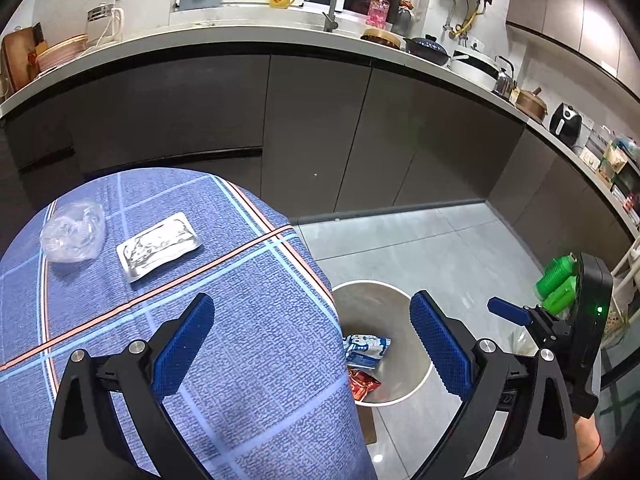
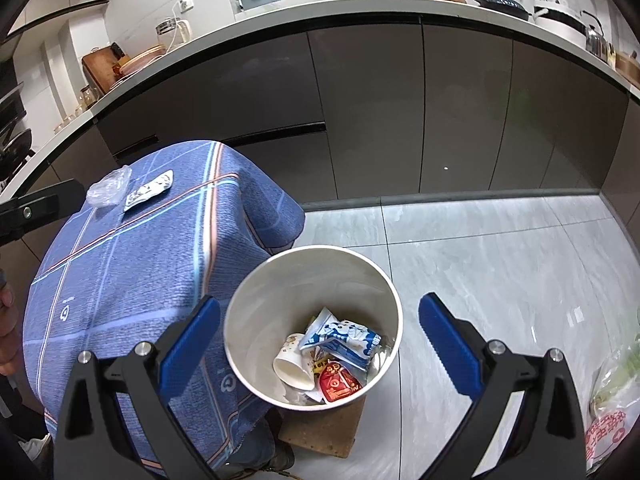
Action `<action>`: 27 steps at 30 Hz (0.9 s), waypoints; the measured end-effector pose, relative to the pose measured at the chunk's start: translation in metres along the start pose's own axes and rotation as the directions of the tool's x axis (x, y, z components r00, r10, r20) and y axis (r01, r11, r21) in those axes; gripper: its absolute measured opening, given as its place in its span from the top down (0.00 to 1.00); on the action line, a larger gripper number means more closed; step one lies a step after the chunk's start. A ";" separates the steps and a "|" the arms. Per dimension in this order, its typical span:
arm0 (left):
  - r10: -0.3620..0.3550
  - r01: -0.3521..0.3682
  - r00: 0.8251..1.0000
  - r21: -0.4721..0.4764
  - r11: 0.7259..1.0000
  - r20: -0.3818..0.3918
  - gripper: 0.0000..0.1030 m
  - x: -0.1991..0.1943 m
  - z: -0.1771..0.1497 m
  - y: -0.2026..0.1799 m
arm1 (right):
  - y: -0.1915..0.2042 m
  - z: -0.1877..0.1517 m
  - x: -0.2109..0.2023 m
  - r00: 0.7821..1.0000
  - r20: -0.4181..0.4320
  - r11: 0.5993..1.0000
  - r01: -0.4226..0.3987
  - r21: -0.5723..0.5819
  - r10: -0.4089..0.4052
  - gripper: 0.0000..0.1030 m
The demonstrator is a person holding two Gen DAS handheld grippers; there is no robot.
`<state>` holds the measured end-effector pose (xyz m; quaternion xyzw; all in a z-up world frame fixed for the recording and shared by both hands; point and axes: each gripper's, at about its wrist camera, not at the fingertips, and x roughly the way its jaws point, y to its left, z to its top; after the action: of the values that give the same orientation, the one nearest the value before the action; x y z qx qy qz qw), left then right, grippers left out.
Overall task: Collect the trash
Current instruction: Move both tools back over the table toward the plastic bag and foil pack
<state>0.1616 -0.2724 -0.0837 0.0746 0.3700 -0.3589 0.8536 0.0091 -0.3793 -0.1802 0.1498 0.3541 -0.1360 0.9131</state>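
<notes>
Left wrist view: left gripper jaws apart, empty; foil wrapper and clear plastic wad lie far-left on the tablecloth, wrapper's long axis slanting up-right; left hand nearer.
Right wrist view: right gripper jaws wide, empty, above bin; shows binned cup and packets.

White bin beside table, holding crumpled wrappers; foil blister pack, clear bag on tablecloth
</notes>
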 end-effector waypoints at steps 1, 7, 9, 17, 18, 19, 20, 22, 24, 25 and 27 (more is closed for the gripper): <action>0.002 -0.002 1.000 -0.007 1.000 0.005 0.08 -0.003 -0.001 0.003 | 0.002 0.001 -0.001 1.000 0.001 1.000 -0.003 -0.004 0.003 0.03; 0.012 -0.011 1.000 -0.049 0.999 0.027 0.08 -0.020 -0.003 0.019 | 0.019 0.007 -0.009 1.000 0.011 0.999 -0.016 -0.035 0.017 0.03; 0.015 -0.013 0.999 -0.060 0.998 0.034 0.08 -0.025 -0.003 0.024 | 0.026 0.009 -0.012 1.000 0.013 0.999 -0.020 -0.048 0.021 0.03; 0.037 -0.032 0.998 -0.117 0.993 0.043 0.08 -0.047 -0.015 0.055 | 0.051 0.015 -0.018 0.999 0.016 0.994 -0.044 -0.096 0.045 0.03; 0.040 -0.035 0.998 -0.128 0.991 0.042 0.08 -0.049 -0.018 0.060 | 0.055 0.016 -0.018 0.998 0.014 0.994 -0.053 -0.100 0.055 0.03; 0.048 -0.042 0.998 -0.141 0.989 0.038 0.08 -0.052 -0.021 0.066 | 0.059 0.016 -0.019 0.998 0.011 0.993 -0.061 -0.103 0.063 0.03; 0.054 -0.048 0.998 -0.152 0.987 0.034 0.08 -0.054 -0.025 0.071 | 0.062 0.016 -0.018 0.998 0.008 0.992 -0.069 -0.107 0.070 0.03; 0.070 -0.064 0.997 -0.174 0.983 0.026 0.08 -0.059 -0.033 0.083 | 0.070 0.017 -0.018 0.996 0.003 0.989 -0.087 -0.119 0.088 0.03; 0.090 -0.085 0.996 -0.192 0.978 0.020 0.08 -0.064 -0.041 0.094 | 0.079 0.017 -0.017 0.995 0.000 0.986 -0.104 -0.131 0.105 0.03; 0.102 -0.097 0.995 -0.204 0.974 0.016 0.08 -0.066 -0.045 0.100 | 0.083 0.017 -0.016 0.993 -0.002 0.984 -0.113 -0.137 0.114 0.03; 0.119 -0.113 0.993 -0.232 0.966 0.010 0.08 -0.071 -0.052 0.112 | 0.093 0.019 -0.015 0.991 -0.008 0.980 -0.131 -0.151 0.131 0.03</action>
<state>0.1734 -0.1301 -0.0875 -0.0081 0.3939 -0.2636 0.8805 0.0426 -0.2983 -0.1401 0.1031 0.3518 -0.0485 0.9291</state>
